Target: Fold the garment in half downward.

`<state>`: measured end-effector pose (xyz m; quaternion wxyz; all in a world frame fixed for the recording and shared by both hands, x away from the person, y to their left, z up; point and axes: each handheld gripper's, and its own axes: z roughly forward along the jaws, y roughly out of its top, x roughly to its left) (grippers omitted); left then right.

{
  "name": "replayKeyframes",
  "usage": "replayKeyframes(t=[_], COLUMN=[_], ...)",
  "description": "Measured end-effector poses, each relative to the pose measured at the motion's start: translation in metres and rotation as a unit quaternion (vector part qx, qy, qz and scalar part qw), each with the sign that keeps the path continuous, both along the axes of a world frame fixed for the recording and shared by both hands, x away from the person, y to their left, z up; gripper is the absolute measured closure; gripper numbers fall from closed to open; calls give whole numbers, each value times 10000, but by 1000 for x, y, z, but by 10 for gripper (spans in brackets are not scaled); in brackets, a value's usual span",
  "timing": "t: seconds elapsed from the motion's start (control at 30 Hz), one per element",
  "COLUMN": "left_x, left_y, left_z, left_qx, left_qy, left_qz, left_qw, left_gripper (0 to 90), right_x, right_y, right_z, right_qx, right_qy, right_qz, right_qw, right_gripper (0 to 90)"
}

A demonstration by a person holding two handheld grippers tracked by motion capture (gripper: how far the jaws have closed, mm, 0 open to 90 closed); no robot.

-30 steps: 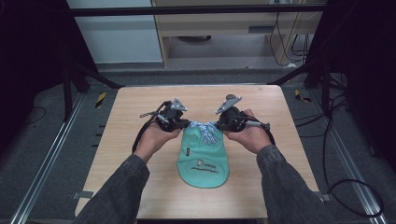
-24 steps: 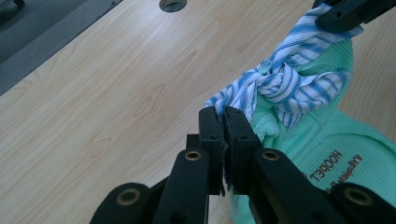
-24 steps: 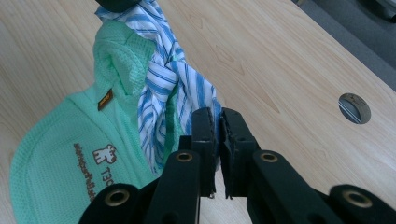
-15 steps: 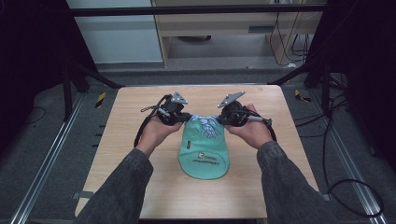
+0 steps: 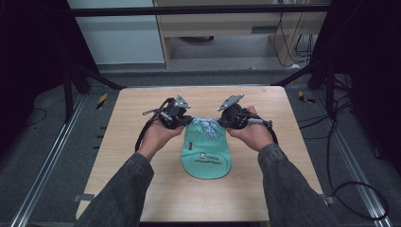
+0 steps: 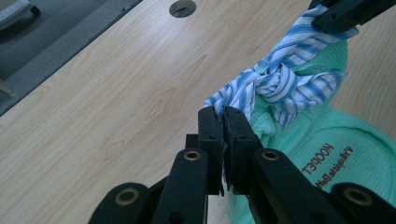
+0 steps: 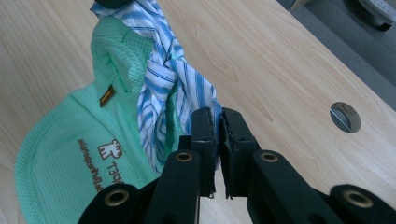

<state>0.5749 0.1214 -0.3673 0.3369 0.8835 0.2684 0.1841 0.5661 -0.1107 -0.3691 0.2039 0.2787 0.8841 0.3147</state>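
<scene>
Mint-green mesh cap (image 5: 206,152), one item, lying flat near the centre of the table (image 5: 123,156), its rounded edge toward 6 o'clock in the high view and brown printed lettering across that lower part; a small brown tab is visible on the mesh in the right gripper view. Blue-and-white striped cloth band (image 5: 206,126), one item, attached at the cap's 12 o'clock end, tied in a knot at its middle and stretched sideways between the two grippers. Left gripper (image 5: 182,121), at 9 o'clock of the knot: jaws clenched on one end of the band, the striped cloth emerging just beyond the tips in the left gripper view (image 6: 223,122); held in the person's left hand (image 5: 158,136), a black cable looping off it toward 8 o'clock. Right gripper (image 5: 223,121), at 3 o'clock of the knot: jaws clenched on the other end of the band, the cloth running from the tips up to the knot in the right gripper view (image 7: 212,123); held in the right hand (image 5: 253,134), a cable trailing toward 3 o'clock. Each gripper carries a grey three-cornered plate on top. Table: light wood grain, with a round hole (image 7: 345,117) near its far edge. Dark grey sleeves enter from 6 o'clock.
</scene>
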Motion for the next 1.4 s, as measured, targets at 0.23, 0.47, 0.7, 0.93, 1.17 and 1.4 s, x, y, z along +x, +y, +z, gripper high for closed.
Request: replayKeyframes(t=[0.23,0.47,0.7,0.93,1.17,1.4], left_x=[-5,-13,-21,-31,-40,-47], left_y=[-1,1,0,-1,1,4], left_z=[-5,-14,-21,-26,-38,-48], left_qx=[77,75,71,67,54,7], left_qy=[-26,-46,-20,5,29,50], left_qz=[-50,-92,-159,-216,-241,-216], left_qw=[10000,9999,9998,9997,9997,9998], left_gripper=[869,869,869,869,869,869], right_x=[-8,-13,-18,-25,-32,-37], right_y=[1,1,-1,-5,-5,-2], right_z=[-6,-15,-24,-32,-44,-54], right_qx=[-41,-119,-114,-37,-44,-57], right_qy=[-51,-53,-16,32,113,158], right_qz=[48,106,146,192,249,284], right_qw=[10000,9999,9998,9998,9996,9995], right_gripper=[847,846,846,846,845,844])
